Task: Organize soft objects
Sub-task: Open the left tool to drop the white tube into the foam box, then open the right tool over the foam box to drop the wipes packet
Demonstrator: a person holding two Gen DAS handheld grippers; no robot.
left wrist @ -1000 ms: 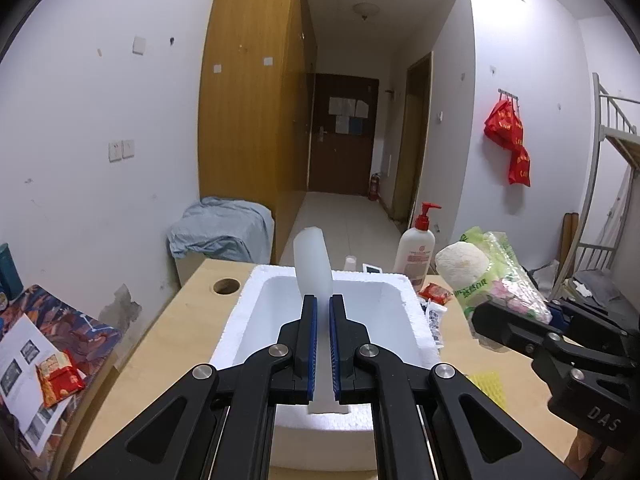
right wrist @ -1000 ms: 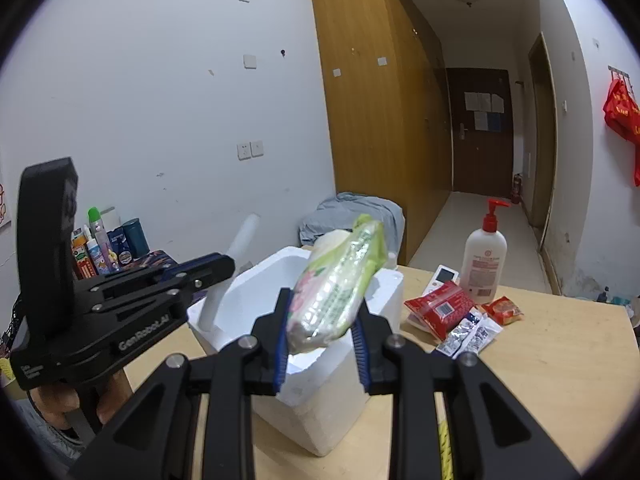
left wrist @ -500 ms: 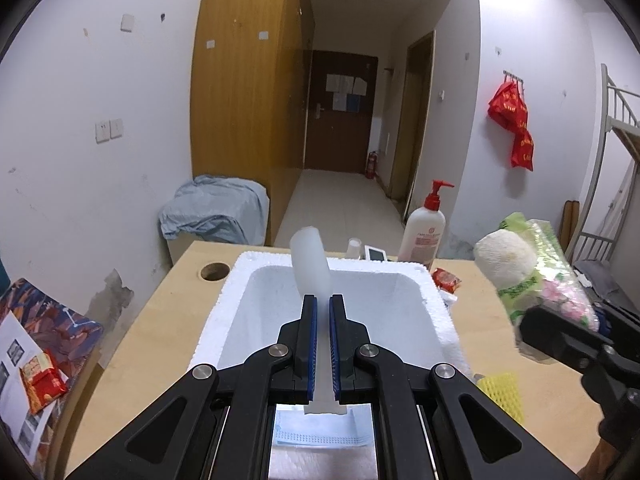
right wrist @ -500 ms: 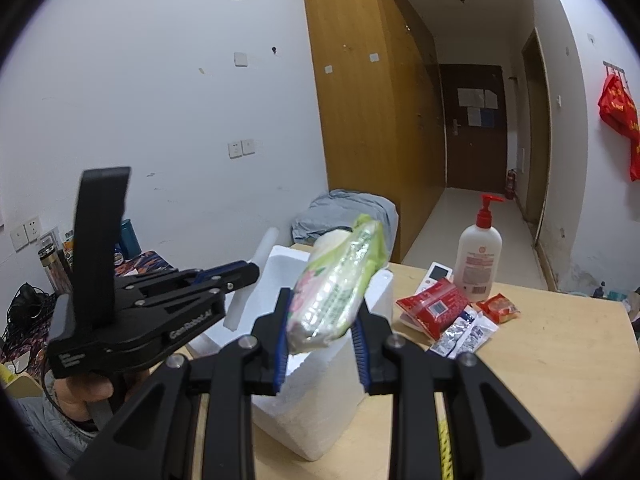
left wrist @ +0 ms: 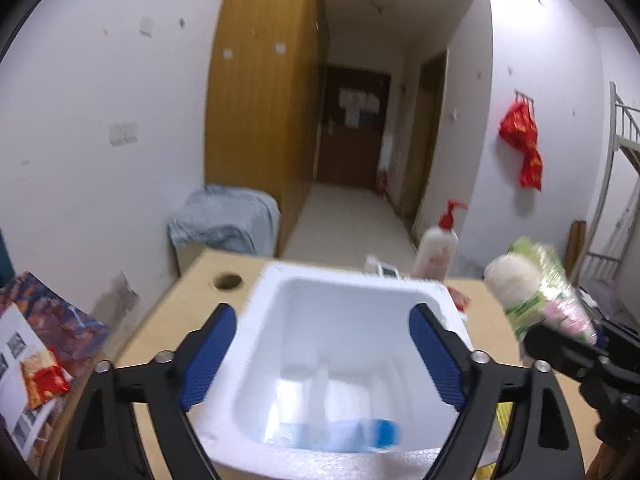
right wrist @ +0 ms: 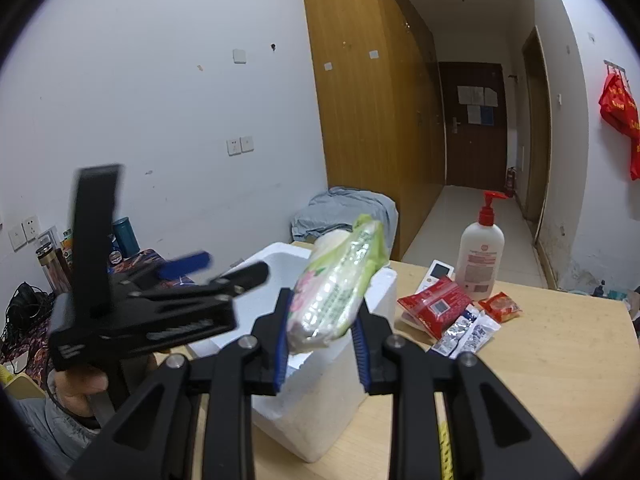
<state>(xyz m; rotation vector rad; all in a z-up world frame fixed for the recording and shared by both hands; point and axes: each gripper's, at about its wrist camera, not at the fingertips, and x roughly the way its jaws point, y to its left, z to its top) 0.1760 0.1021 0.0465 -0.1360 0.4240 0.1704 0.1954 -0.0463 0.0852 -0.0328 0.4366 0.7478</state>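
Left wrist view: left gripper (left wrist: 320, 344) jaws opening, empty, over the foam box (left wrist: 344, 360), items already inside. Right gripper (right wrist: 322, 330) jaws clamp a wipes pack (right wrist: 340, 284); bench sachets (right wrist: 464, 332) remain.

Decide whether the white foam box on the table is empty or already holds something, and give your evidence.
Not empty. The left wrist view looks into the foam box: a blue-and-white packet lies on its floor, and blurred pale shapes stand above it.

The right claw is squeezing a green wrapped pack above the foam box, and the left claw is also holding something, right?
Not quite. The left claw holds nothing: the left wrist view shows its jaws opening over the foam box. The right claw does grip the green wrapped pack.
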